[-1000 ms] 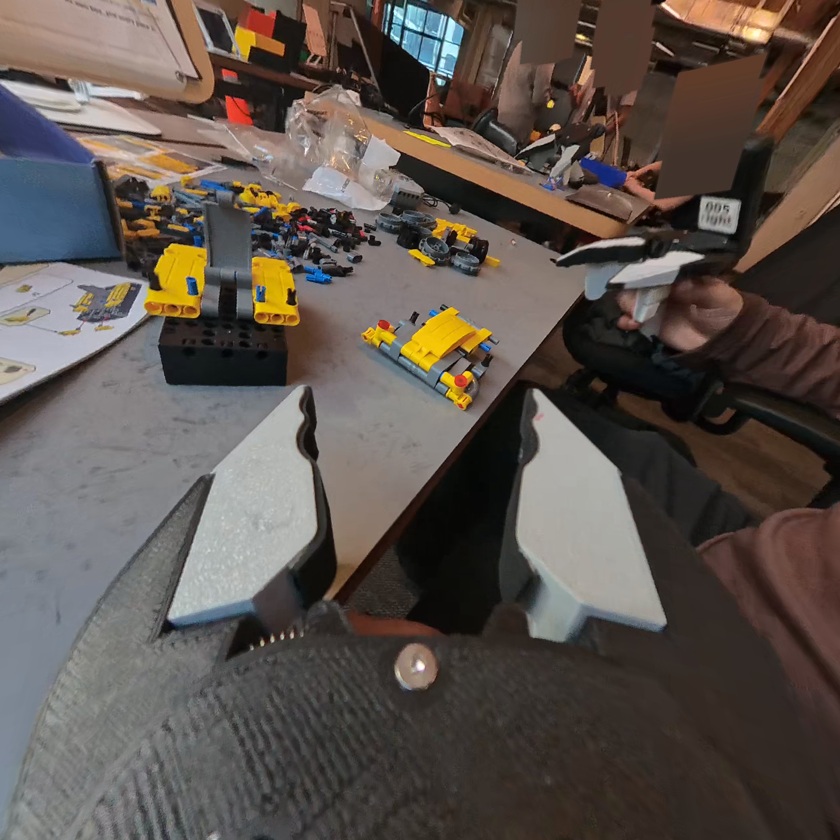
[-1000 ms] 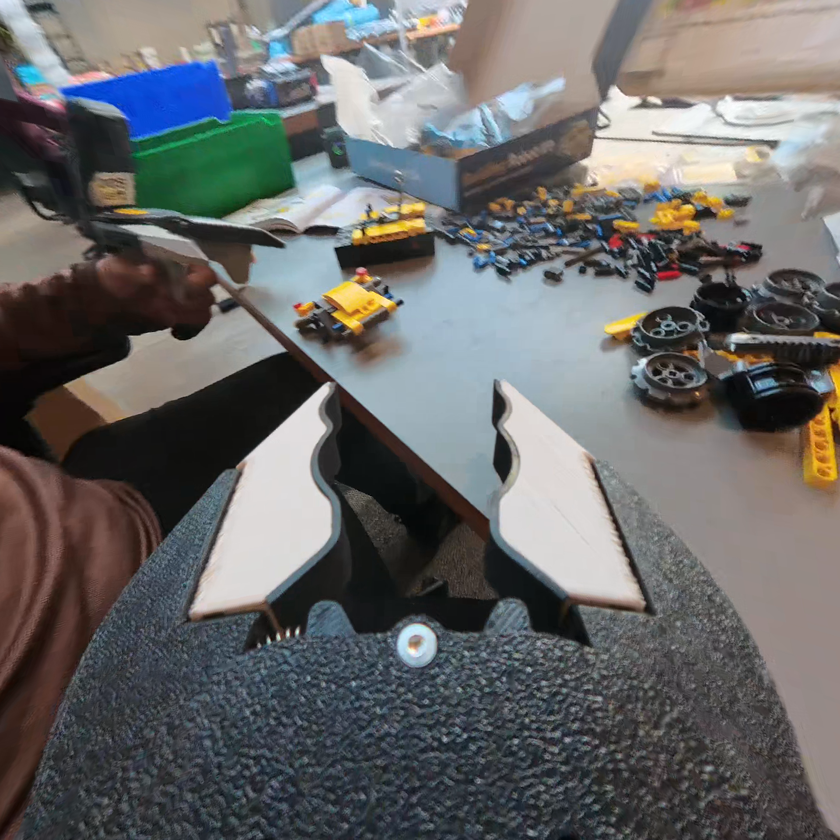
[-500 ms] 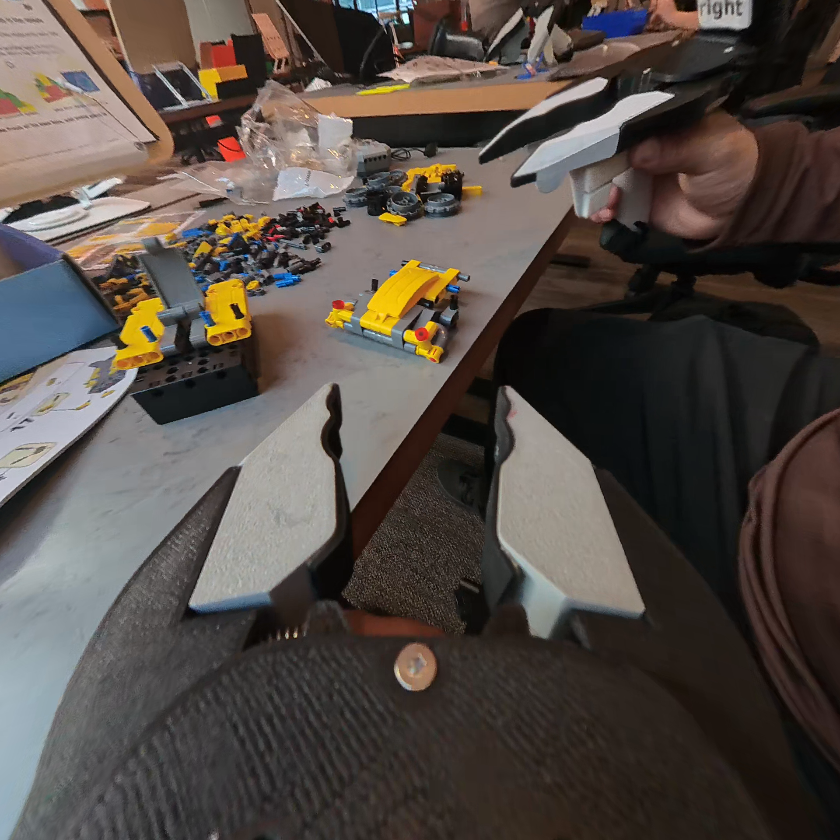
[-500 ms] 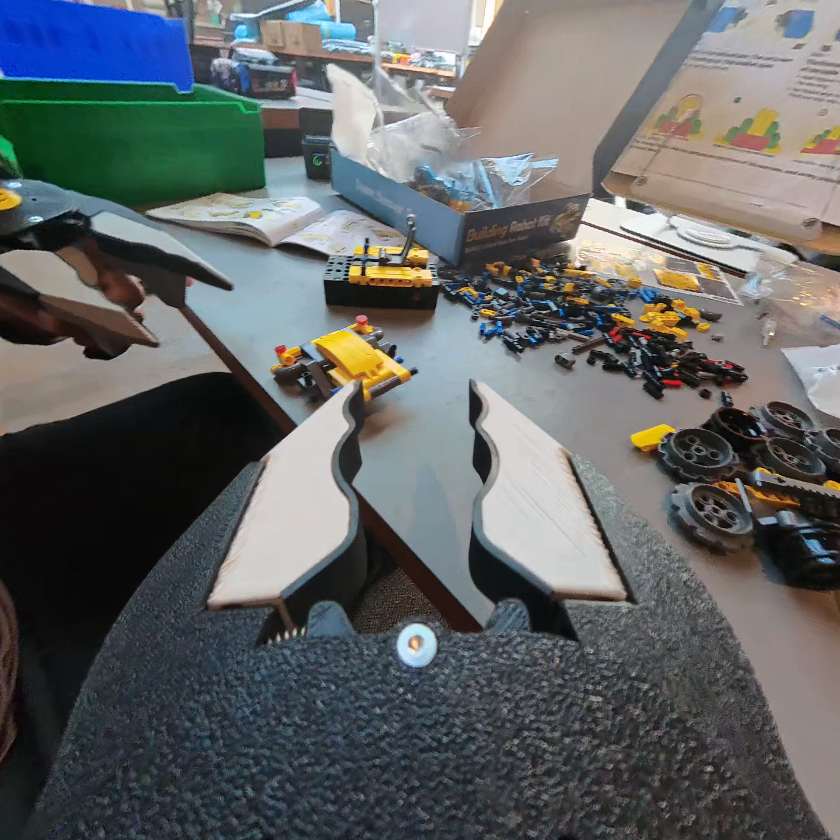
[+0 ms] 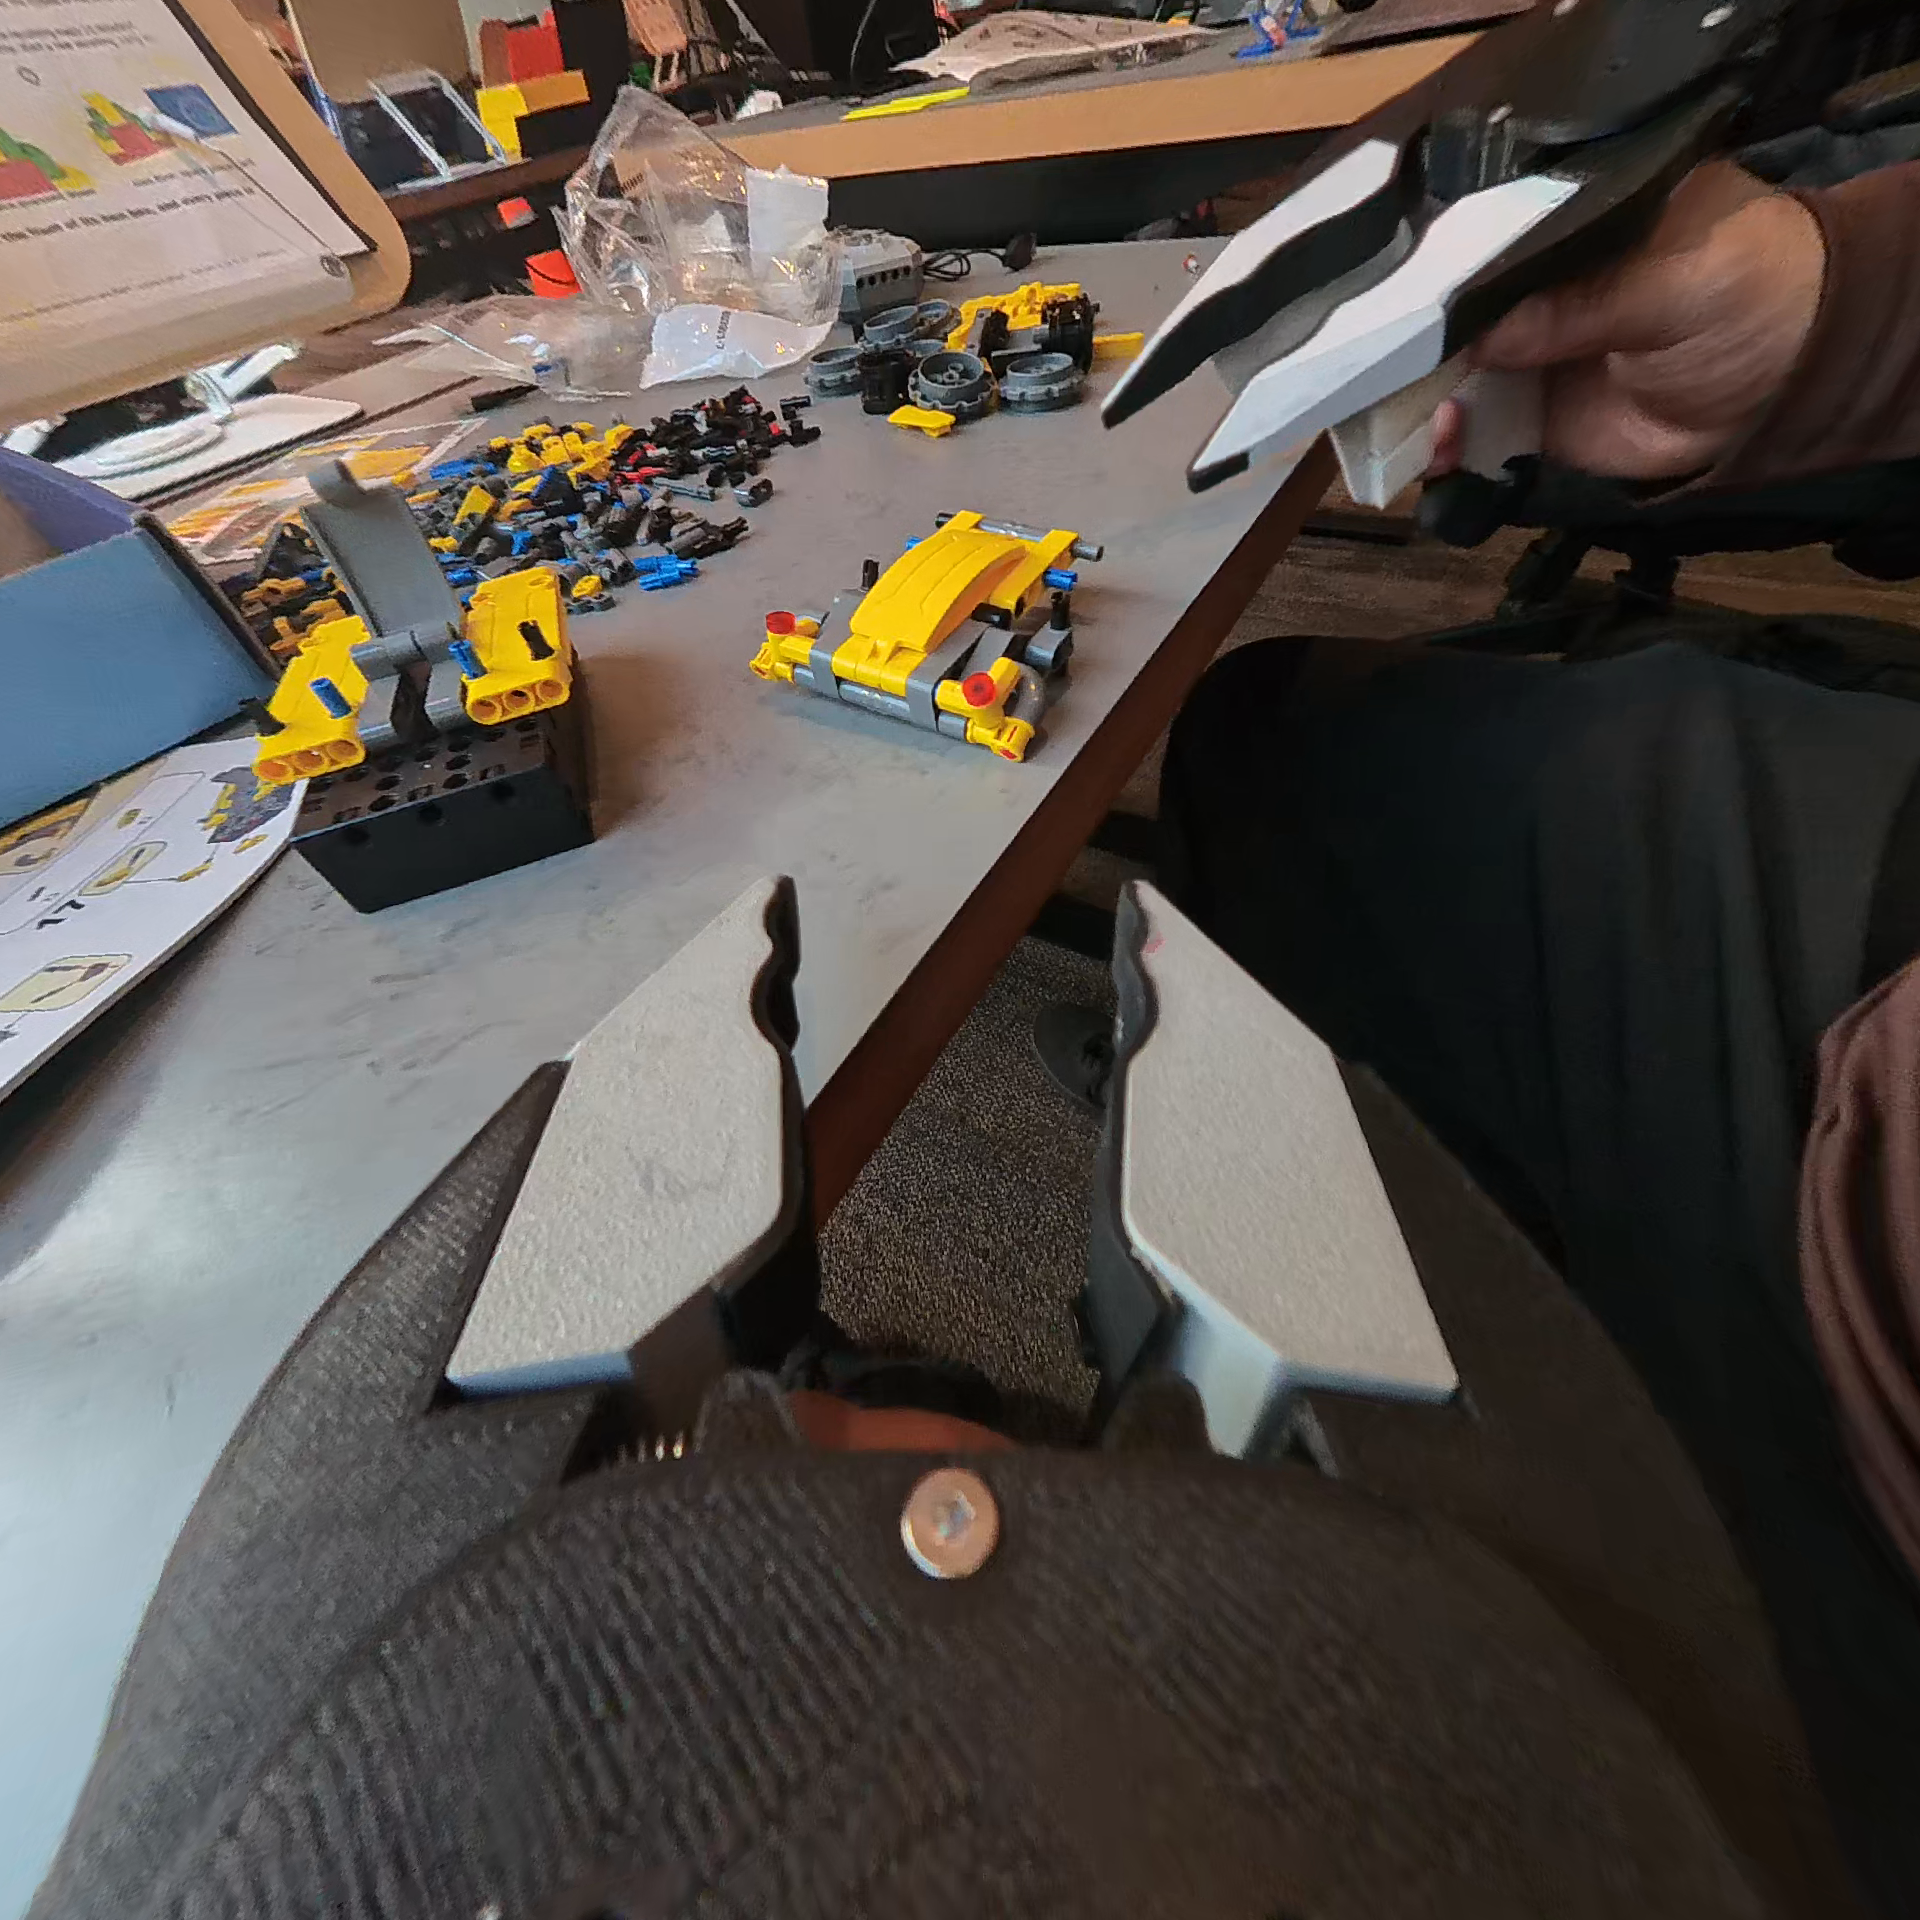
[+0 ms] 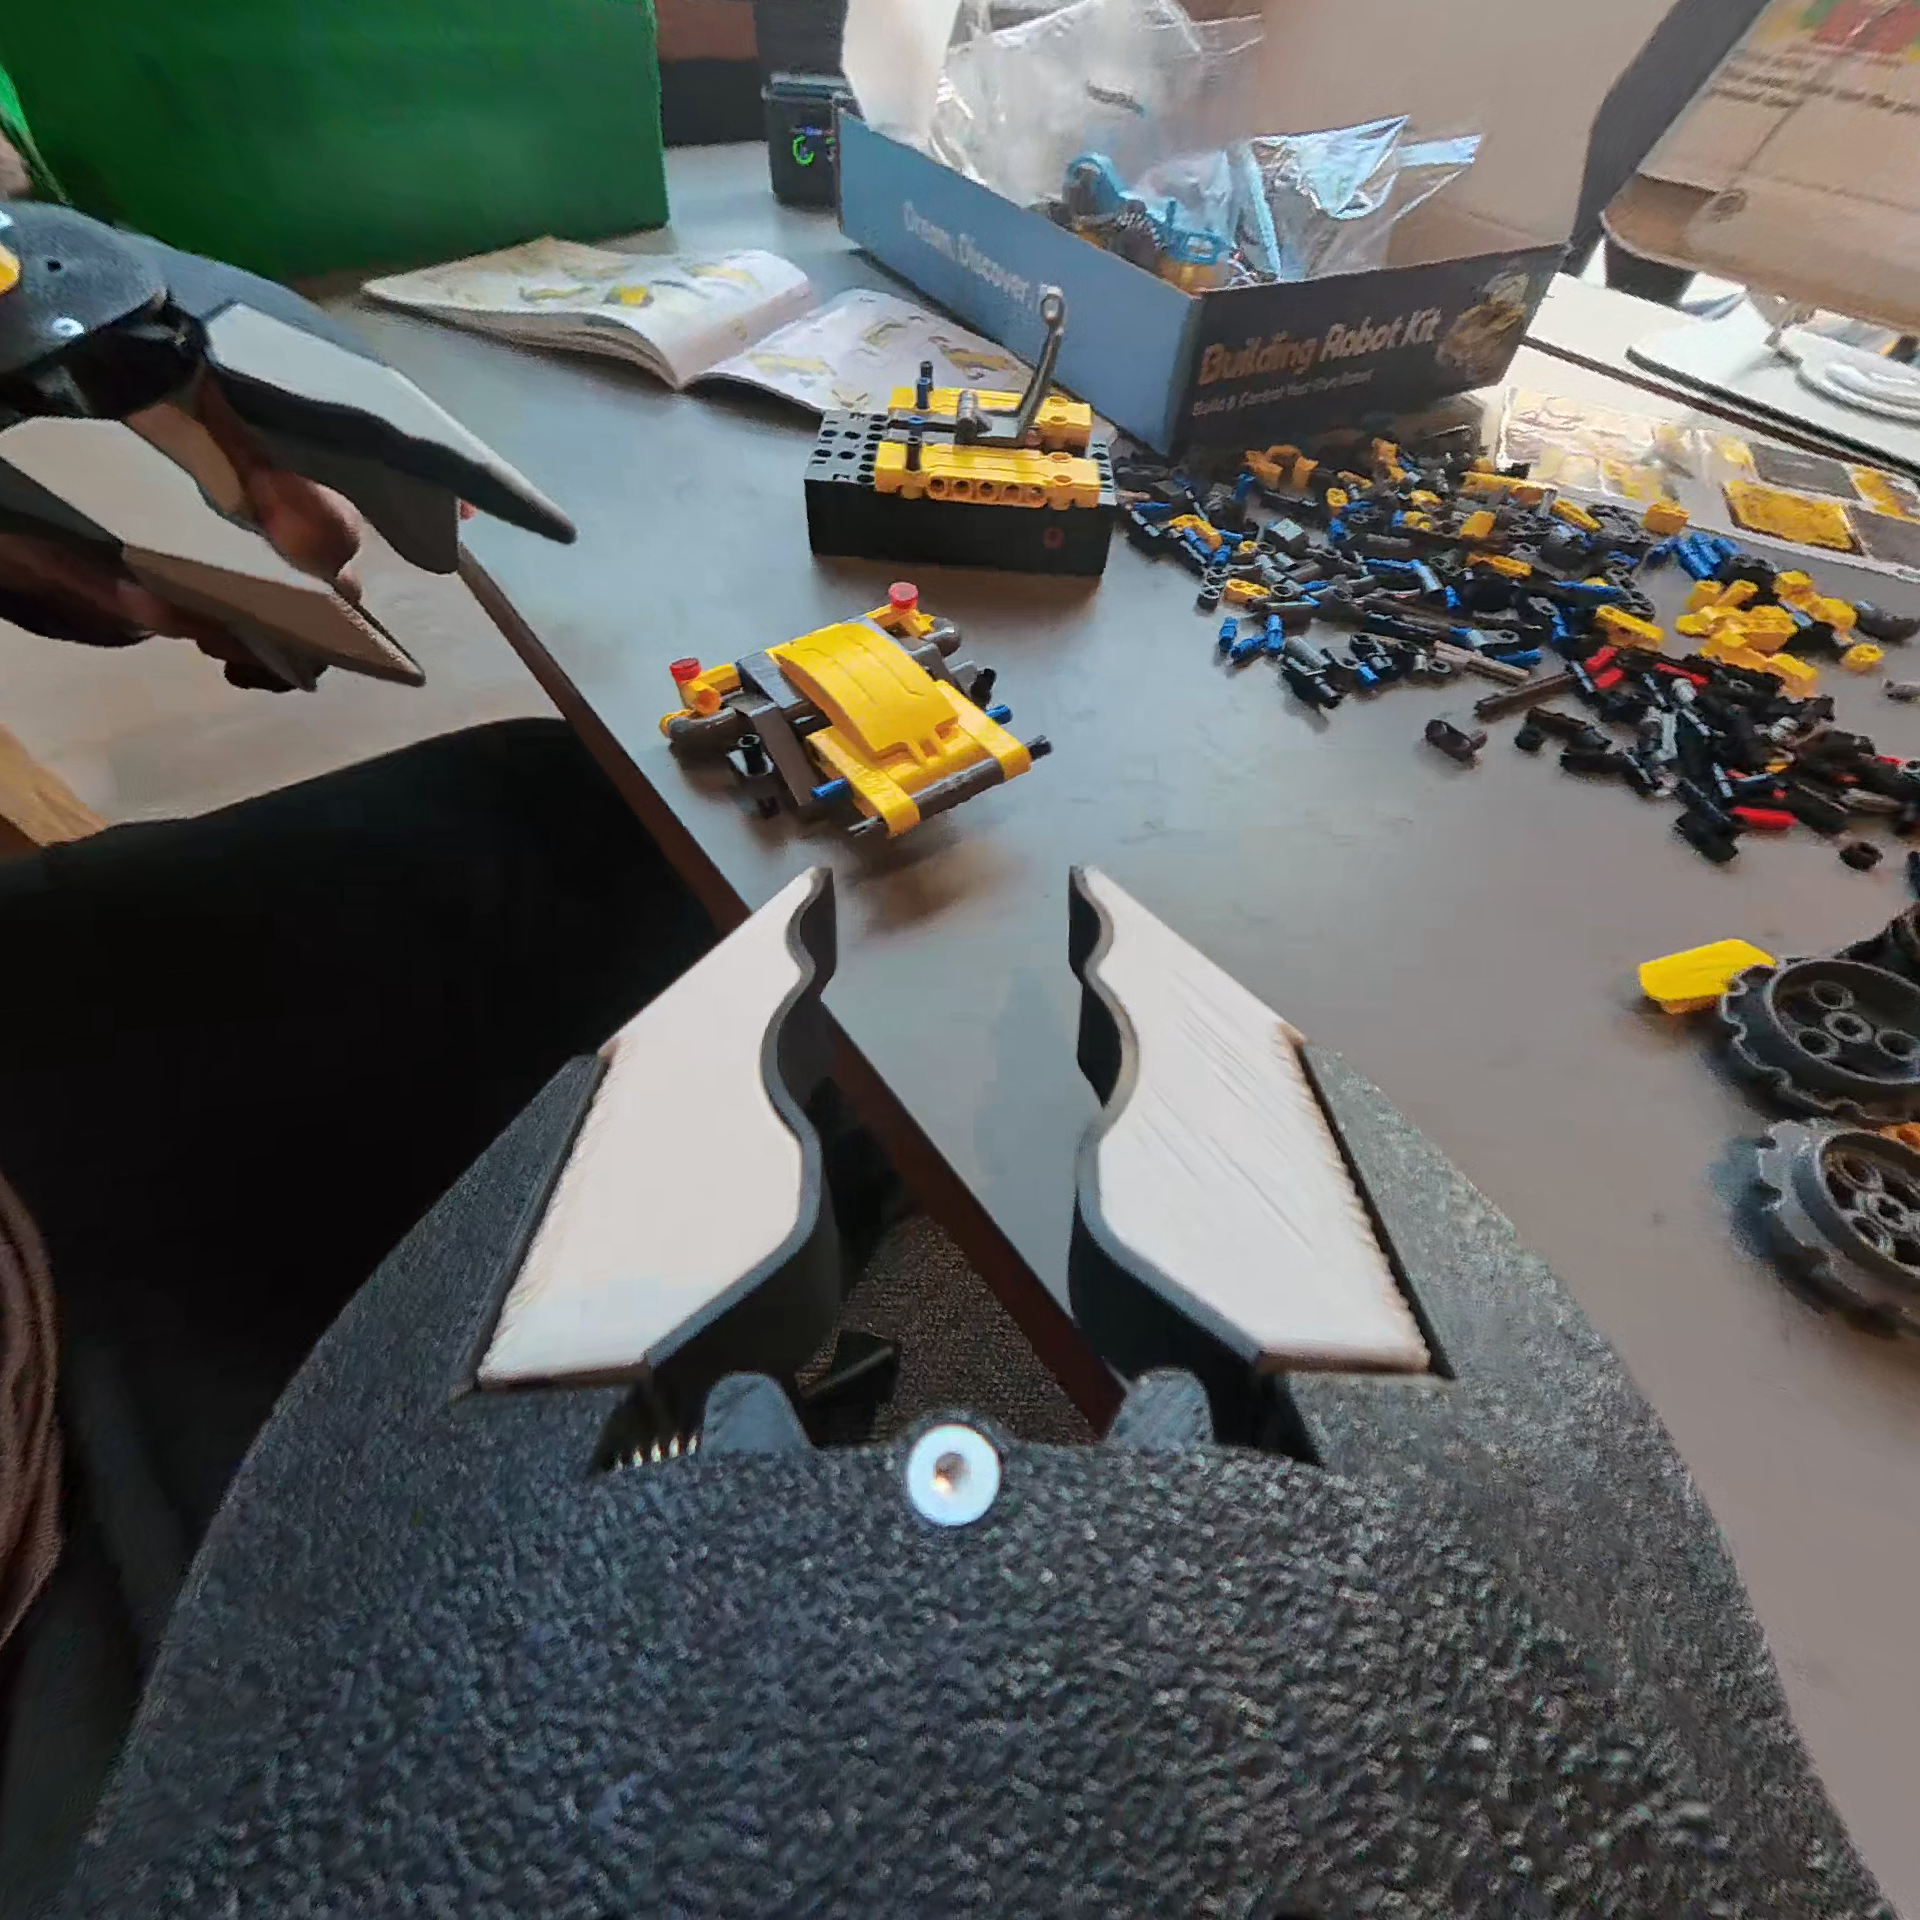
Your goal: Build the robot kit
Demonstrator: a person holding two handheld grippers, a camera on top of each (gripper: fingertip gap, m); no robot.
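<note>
Grey counter edge [image 5: 935, 852]: running diagonally between the fingers of the left tool [image 5: 951, 904] in the left wrist view.
Left tool state: fingers standing apart, holding nothing, hovering over the counter's edge.
Ahead of the left tool: a yellow and grey brick vehicle [image 5: 925, 634] is sitting near the counter edge; ahead and to the left, a black perforated block [image 5: 447, 810] is carrying yellow beams.
Farther off: loose small parts [image 5: 613, 499] and dark wheels [image 5: 956, 364] are lying beyond.
Upper right: the right tool [image 5: 1174, 436], gripped by a hand [image 5: 1662, 343], is hanging in the air.
Right wrist view, right tool [image 6: 951, 883]: fingers apart, empty, straddling the counter edge.
Just ahead: the brick vehicle [image 6: 852, 717].
To the left: the left tool [image 6: 488, 603] is hovering off the counter.
</note>
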